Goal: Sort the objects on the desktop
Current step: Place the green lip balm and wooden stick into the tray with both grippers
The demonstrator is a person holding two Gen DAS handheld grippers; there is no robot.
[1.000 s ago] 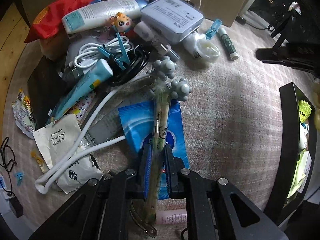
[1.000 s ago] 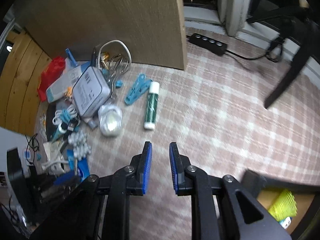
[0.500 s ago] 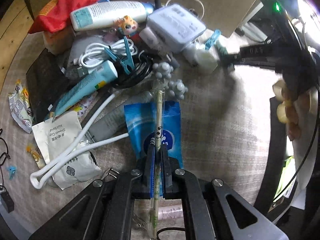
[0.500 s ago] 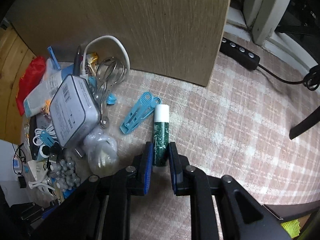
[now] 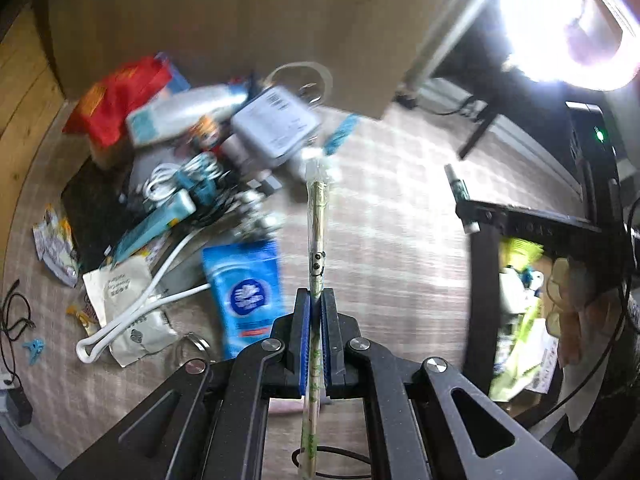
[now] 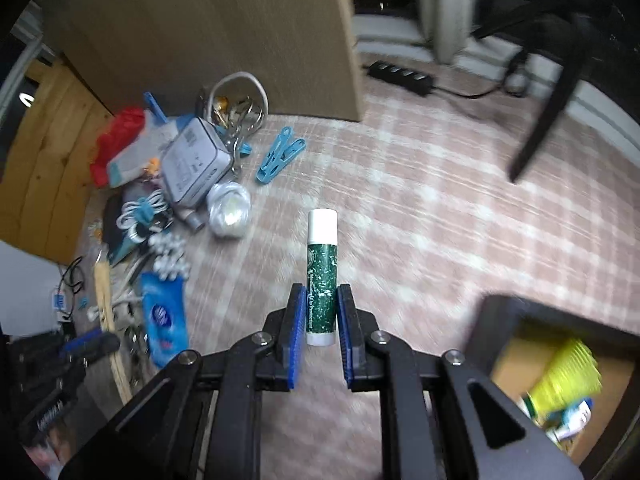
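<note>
No lettering reads clearly (blurred print on the green tube [image 6: 321,284] and white sachet [image 5: 120,286]).

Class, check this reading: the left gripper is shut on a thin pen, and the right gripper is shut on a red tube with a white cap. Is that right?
Not quite. The tube in the right gripper is green with white flecks, not red, as the right wrist view shows. The rest stands: white cap, and the left gripper is shut on the thin pen.

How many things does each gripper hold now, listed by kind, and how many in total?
Green tube with white cap, in the right gripper: 1
Thin wrapped stick, in the left gripper: 1
Total held: 2
</note>
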